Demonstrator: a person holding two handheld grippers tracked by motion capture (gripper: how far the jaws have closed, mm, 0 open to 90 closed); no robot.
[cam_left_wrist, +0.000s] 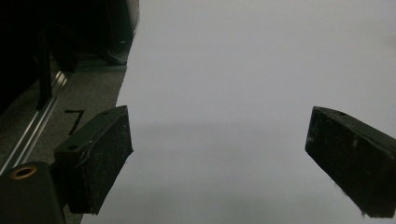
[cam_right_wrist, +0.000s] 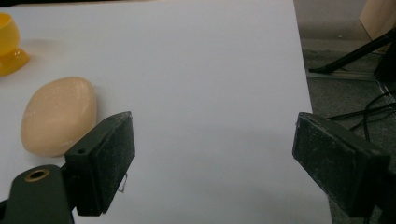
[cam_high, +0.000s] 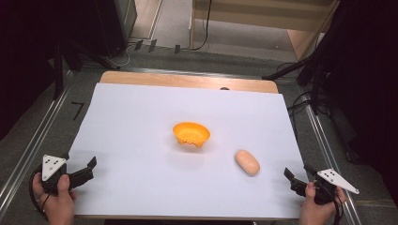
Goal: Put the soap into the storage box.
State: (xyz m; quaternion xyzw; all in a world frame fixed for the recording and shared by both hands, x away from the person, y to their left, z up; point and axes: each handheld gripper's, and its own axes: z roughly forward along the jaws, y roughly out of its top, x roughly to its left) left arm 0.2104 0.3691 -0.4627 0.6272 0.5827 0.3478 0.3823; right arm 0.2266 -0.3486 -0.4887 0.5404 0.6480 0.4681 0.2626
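A pale tan bread roll (cam_high: 247, 162), smooth, matte and oval, lay on the white sheet (cam_high: 141, 140) that covered the wooden desk (cam_high: 187, 80). Its long axis ran diagonally in the high view, from upper left to lower right, with the lower end pointing roughly towards the right tongs (cam_high: 287, 174). In the right gripper view the roll (cam_right_wrist: 58, 115) sat just beyond and to the left of the left-hand jaw, apart from it.

A glossy orange plastic bowl (cam_high: 191, 133), round, with what appeared to be a footed base, stood near the sheet's centre, up and to the left of the roll and apart from it. Nothing lay between the roll and either tongs.

The right tongs (cam_right_wrist: 212, 163) stood wide apart with only bare sheet between the rough black pads. The left tongs (cam_high: 90, 165), at the sheet's near-left corner and well apart from the roll, likewise gaped wide (cam_left_wrist: 217, 158) and gripped nothing. Cables and dark stand legs lay on the grey floor (cam_high: 42, 140) around the desk.
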